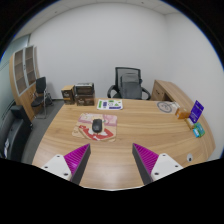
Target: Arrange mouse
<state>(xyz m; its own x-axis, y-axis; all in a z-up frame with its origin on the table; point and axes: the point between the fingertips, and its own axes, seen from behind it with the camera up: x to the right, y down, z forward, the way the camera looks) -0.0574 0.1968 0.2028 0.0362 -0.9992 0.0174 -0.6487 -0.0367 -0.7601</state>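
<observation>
The gripper [109, 160] is held above the near edge of the wooden table [140, 132], its pink-padded fingers [76, 157] spread wide with nothing between them. The mouse [97, 125] is found well beyond the fingers and slightly left of their midline, resting on a reddish mat [106, 131]; its long axis appears to run near to far. Farther off, boxes [85, 94], an office chair [128, 83] and white walls are noted.

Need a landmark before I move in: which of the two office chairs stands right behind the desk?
The black mesh chair, centred against the desk's far edge. The other chair stands off by the left wall.
</observation>
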